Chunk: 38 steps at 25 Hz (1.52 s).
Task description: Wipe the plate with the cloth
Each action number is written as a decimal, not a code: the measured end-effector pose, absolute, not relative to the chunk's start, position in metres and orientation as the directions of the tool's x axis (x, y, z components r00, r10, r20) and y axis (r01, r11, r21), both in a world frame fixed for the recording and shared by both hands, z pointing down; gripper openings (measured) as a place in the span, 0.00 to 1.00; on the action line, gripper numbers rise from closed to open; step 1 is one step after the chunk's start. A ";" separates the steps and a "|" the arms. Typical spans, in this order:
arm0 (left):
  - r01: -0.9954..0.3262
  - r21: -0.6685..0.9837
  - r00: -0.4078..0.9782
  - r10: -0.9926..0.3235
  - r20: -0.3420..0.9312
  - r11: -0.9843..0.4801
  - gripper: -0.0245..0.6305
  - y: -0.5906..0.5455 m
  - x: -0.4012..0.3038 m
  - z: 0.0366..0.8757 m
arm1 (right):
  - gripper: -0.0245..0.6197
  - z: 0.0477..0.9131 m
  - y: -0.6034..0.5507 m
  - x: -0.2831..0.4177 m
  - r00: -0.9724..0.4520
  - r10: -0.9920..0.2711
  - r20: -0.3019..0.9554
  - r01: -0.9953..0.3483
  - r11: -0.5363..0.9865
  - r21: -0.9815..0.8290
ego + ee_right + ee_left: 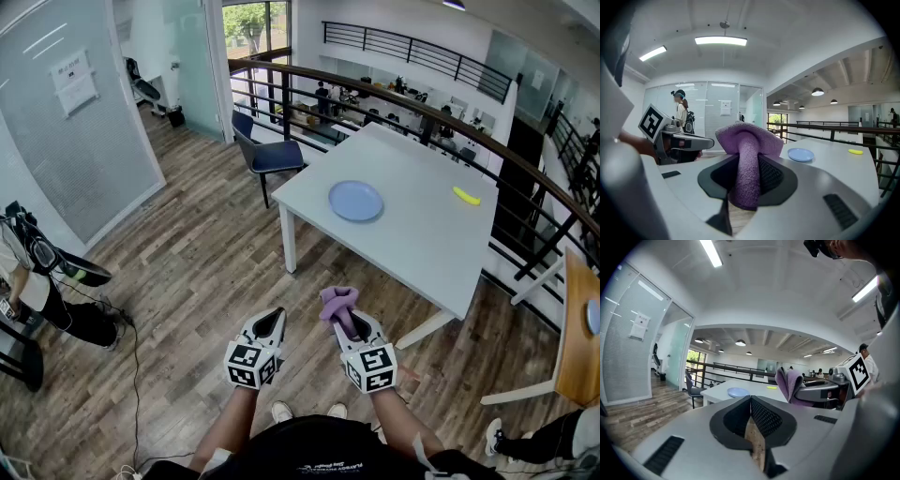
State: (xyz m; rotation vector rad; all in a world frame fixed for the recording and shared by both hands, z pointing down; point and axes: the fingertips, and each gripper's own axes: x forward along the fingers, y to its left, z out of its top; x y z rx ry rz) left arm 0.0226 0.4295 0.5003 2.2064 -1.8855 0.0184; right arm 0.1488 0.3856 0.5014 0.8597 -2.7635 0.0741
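Note:
A light blue plate (356, 201) lies on the white table (412, 225), well ahead of both grippers; it also shows small in the left gripper view as the plate (738, 392) and in the right gripper view as the plate (800, 154). My right gripper (343, 317) is shut on a purple cloth (337, 306), which bulges out above the jaws as the cloth (746, 159). My left gripper (270, 322) is shut with nothing in it, held beside the right one over the wooden floor. From the left gripper view the cloth (790, 384) hangs to the right.
A yellow object (466, 196) lies on the table's far right. A dark blue chair (267, 152) stands at the table's left end. A railing (394, 112) runs behind the table. A person (42, 291) stands at far left. A wooden table (577, 328) is at right.

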 end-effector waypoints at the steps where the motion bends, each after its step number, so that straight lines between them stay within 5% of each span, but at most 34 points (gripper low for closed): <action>1: -0.975 0.173 0.169 -0.972 0.165 -0.141 0.06 0.430 0.023 0.500 | 0.21 0.501 0.386 0.149 -0.796 -0.553 0.248 -0.566 0.824 0.023; 38: -0.961 0.221 0.211 -0.958 0.193 -0.167 0.06 0.462 -0.071 0.531 | 0.22 0.522 0.408 0.052 -0.768 -0.574 0.285 -0.602 0.798 -0.015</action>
